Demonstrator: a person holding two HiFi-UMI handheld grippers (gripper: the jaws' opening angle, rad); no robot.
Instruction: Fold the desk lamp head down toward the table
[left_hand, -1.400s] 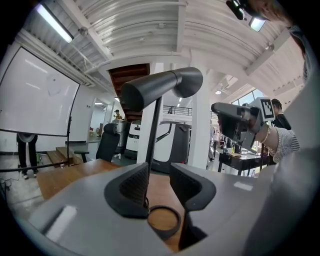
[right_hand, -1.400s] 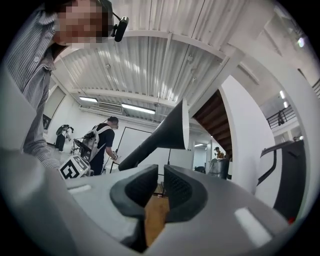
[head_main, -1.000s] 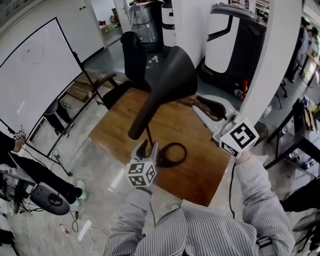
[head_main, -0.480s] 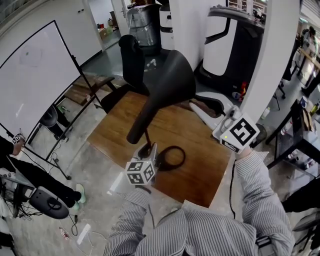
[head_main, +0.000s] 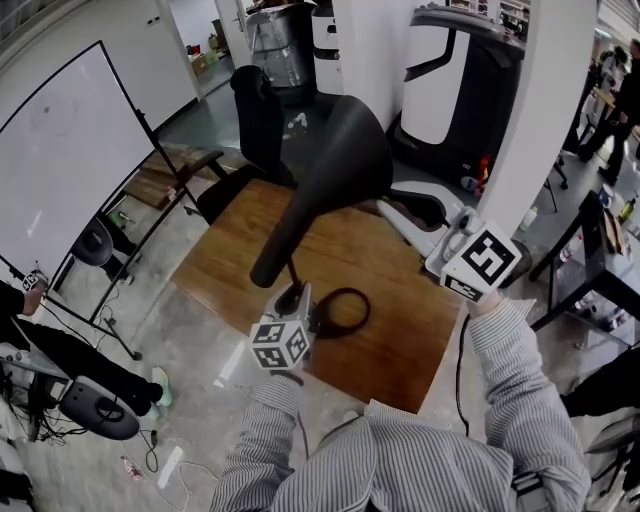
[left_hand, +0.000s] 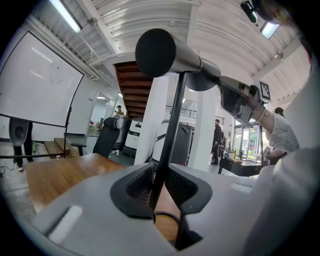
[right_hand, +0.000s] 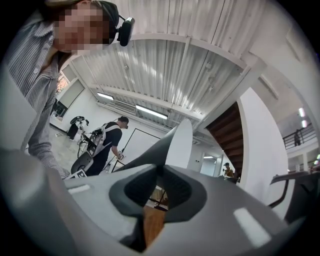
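Observation:
A black desk lamp stands on the wooden table. Its cone head rises high, on a thin stem above a ring base. My left gripper sits low on the stem, just above the base. Its jaws have just been closing, and in the left gripper view the stem runs up between the pads, which press on it. My right gripper reaches in from the right to the head's wide rim. In the right gripper view it is shut on the thin rim edge.
A black office chair stands behind the table, with a whiteboard on a stand to the left. A white column and a white-and-black machine rise at the right. The table's front edge is near my body.
The left gripper's jaws have narrowed around the lamp stem. The right gripper and the lamp head have hardly shifted.

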